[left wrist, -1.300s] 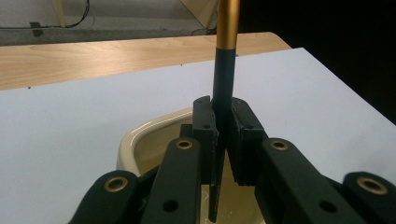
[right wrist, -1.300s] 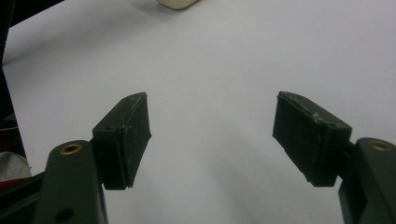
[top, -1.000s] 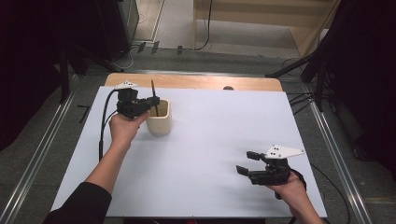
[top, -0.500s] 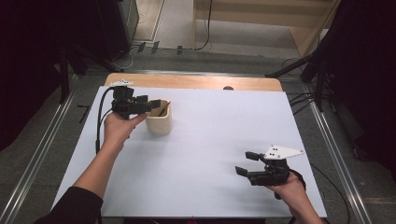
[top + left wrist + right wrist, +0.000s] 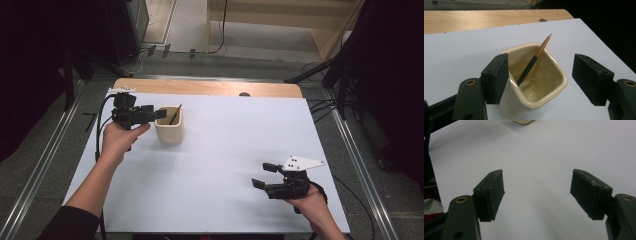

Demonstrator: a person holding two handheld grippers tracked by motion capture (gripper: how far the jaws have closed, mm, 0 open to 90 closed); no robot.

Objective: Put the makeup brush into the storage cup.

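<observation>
A cream ceramic cup (image 5: 170,131) stands on the white table sheet (image 5: 225,150) at the left. A black pencil with a gold end (image 5: 174,115) leans inside it, tip poking above the rim. My left gripper (image 5: 159,114) hovers level just left of the cup's rim; its jaws have just been opening and now stand wide. In the left gripper view the cup (image 5: 541,100) and pencil (image 5: 531,63) lie between and beyond the left gripper (image 5: 544,75), and neither pad touches them. My right gripper (image 5: 262,175) rests open low over the sheet at the near right, with nothing in the right gripper (image 5: 537,195).
A bare wooden strip (image 5: 200,87) runs along the table's far edge. Cables trail from the left gripper down the table's left side (image 5: 100,135). Metal rails and dark stands flank the table. The cup's base (image 5: 523,122) shows at the top of the right gripper view.
The left gripper held the pencil upright over the cup, then opened and let it drop in. It has since drawn back left from the cup. The right hand has stayed put.
</observation>
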